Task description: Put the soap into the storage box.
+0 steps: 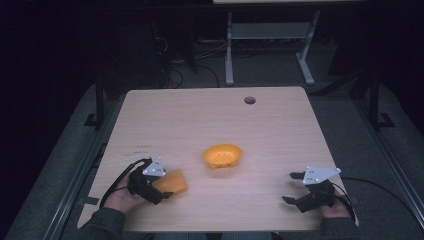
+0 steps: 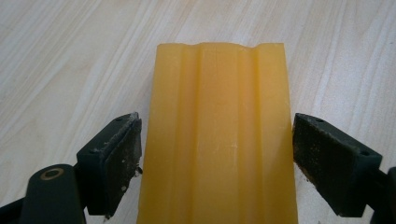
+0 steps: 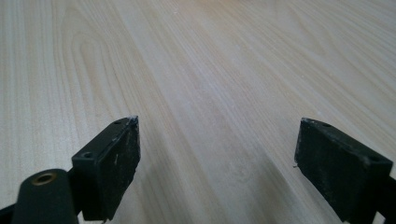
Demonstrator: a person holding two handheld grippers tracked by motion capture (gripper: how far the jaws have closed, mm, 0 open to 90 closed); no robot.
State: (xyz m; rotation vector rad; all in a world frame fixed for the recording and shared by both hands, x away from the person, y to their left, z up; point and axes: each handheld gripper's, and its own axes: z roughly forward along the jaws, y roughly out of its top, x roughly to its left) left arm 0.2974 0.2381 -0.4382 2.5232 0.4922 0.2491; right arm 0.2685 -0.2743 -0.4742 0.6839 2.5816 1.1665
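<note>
High view: a wooden table [image 1: 280, 130] with an orange bowl [image 1: 222, 155] near its centre. At the near left edge, the left gripper [image 2: 215, 140] straddles a ridged orange block [image 2: 219, 135], jaws on either side; whether they press it is unclear. The right gripper [image 3: 217, 144] rests near the right edge, jaws spread wide, holding nothing.

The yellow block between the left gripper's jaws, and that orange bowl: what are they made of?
The yellow block looks like waxy, slightly translucent rubber or soft plastic: matte sheen, moulded ridges along its length. The orange bowl seems to be thin glossy plastic, smooth-rimmed with speckles inside. The table looks like pale wood-grain laminate.
</note>
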